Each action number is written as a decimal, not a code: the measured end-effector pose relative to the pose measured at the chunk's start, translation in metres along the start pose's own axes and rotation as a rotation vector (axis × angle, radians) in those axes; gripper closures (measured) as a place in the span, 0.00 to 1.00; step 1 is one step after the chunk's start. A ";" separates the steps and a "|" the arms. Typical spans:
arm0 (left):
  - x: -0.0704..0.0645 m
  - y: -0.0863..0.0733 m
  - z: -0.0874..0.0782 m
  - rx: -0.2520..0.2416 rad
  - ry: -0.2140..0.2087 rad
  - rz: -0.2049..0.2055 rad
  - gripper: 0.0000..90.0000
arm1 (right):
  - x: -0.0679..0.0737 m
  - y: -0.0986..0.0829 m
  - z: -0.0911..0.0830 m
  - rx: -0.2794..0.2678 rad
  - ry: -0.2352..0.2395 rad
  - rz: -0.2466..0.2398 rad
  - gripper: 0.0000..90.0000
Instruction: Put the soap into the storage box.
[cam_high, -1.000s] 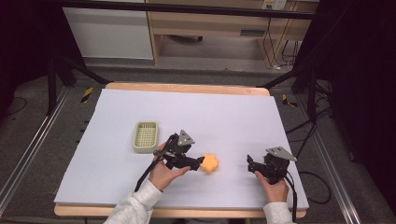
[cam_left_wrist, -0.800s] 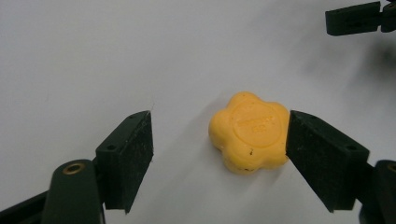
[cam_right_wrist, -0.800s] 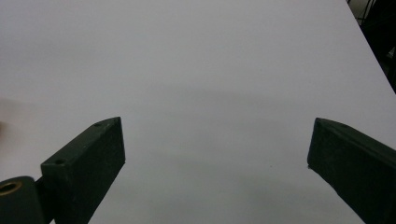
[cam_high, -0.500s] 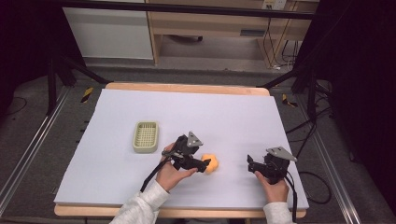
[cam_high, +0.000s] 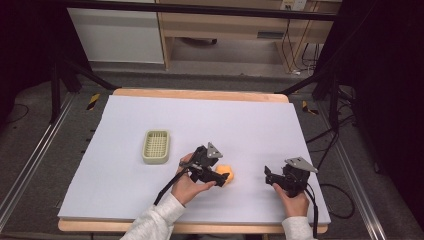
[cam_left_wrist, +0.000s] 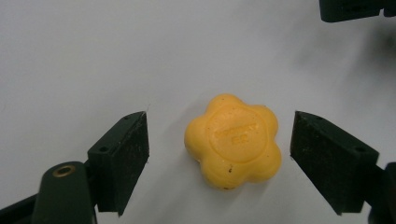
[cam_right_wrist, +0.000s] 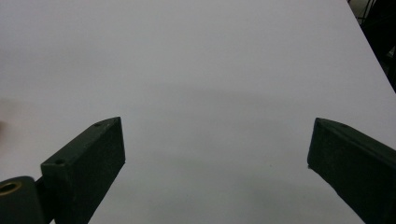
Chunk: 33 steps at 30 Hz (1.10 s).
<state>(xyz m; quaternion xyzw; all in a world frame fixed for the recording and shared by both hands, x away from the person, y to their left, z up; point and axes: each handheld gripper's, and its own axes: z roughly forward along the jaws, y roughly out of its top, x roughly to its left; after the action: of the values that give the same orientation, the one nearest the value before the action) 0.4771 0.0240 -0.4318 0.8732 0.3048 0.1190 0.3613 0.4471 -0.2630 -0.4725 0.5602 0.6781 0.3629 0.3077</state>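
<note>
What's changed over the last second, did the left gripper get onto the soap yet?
The left gripper moved right and now brackets the yellow flower-shaped soap, jaws open on either side, not touching it. Nothing gripped yet. The soap, the green soap dish and the open right gripper stayed put.

We get even, soft light on the white table (cam_high: 250, 120), dark surroundings, faint shadows, and slightly blurry close-ups, especially around the black jaws.

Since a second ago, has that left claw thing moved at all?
Yes. The left gripper has slid away from the green basket, toward the orange soap, its fingers open around it.
</note>
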 end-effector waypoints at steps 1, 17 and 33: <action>-0.001 0.000 0.002 0.005 0.002 0.004 0.21 | 0.000 0.000 0.000 0.000 0.001 0.002 0.05; -0.004 0.000 0.022 0.073 0.005 0.026 0.17 | 0.000 0.000 -0.001 -0.004 0.006 0.008 0.05; -0.004 -0.003 0.036 0.120 -0.010 0.027 0.18 | 0.000 0.000 0.000 0.001 0.010 0.005 0.05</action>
<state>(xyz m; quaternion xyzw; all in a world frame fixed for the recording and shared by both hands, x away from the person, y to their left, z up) 0.4884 0.0029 -0.4597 0.8979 0.2977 0.1013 0.3080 0.4469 -0.2633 -0.4723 0.5603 0.6784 0.3661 0.3030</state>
